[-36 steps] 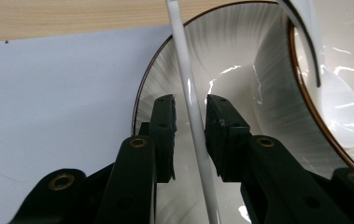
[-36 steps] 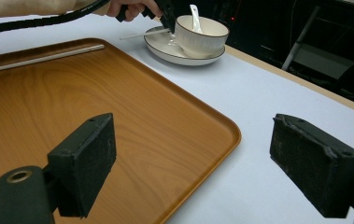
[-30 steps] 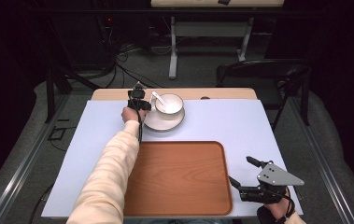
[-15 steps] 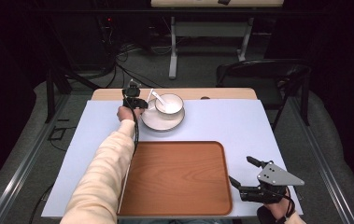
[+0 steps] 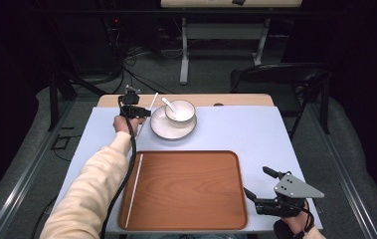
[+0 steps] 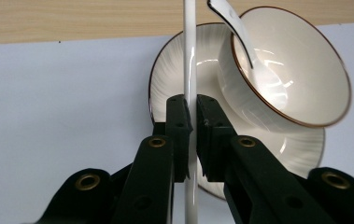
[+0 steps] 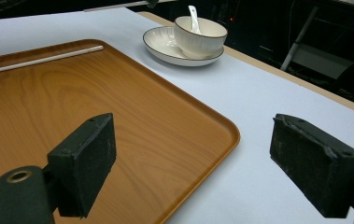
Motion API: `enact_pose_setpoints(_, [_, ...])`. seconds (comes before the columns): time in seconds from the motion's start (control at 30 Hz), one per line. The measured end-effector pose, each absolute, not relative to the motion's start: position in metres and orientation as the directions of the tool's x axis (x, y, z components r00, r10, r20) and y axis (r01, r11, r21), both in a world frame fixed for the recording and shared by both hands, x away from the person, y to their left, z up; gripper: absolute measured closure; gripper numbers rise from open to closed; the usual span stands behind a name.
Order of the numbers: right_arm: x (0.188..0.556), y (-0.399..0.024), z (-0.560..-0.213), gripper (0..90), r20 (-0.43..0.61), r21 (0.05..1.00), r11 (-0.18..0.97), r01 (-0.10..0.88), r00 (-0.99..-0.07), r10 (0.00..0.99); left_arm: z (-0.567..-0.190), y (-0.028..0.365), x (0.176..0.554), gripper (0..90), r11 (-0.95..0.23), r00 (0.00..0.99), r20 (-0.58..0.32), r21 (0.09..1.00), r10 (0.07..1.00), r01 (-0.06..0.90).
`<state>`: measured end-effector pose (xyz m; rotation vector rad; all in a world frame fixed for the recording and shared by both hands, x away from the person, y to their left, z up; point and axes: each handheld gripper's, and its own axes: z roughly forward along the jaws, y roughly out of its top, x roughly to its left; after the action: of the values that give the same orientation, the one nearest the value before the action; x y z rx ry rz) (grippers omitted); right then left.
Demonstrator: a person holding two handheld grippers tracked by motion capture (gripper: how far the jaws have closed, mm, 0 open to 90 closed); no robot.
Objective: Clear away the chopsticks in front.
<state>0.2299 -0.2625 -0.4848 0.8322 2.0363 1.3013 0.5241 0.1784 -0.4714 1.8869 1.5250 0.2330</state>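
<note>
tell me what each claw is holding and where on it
The left claw is shut on a white chopstick, pinched partway along its shaft, beside the plate. The right claw is open and holds nothing.

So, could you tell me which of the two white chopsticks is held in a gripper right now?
The chopstick beside the plate, pinched between the left gripper jaws. The other chopstick lies free along the tray left edge.

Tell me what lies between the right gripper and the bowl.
In the high view, between the right gripper and the bowl lie a corner of the wooden tray, bare blue table cover, and the plate under the bowl.
</note>
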Motion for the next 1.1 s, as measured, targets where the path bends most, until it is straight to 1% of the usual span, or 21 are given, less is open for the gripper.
enact_pose_setpoints(0.37, [0.229, -0.262, -0.485, 13.9, -0.137, 0.925, 0.329, 0.191, -0.64, 0.756, -0.461, 0.193, 0.486, 84.4, -0.056, 0.327, -0.317, 0.636, 0.89, 0.769])
enact_pose_setpoints(0.67, [0.23, -0.261, -0.485, 13.9, -0.14, 0.923, 0.335, 0.191, -0.644, 0.752, -0.458, 0.191, 0.453, 84.4, -0.087, 0.386, -0.327, 0.656, 0.863, 0.75])
enact_pose_setpoints(1.1, [0.229, -0.261, -0.485, 13.9, -0.142, 0.922, 0.337, 0.191, -0.644, 0.751, -0.461, 0.191, 0.407, 84.4, -0.07, 0.426, -0.358, 0.691, 0.831, 0.719])
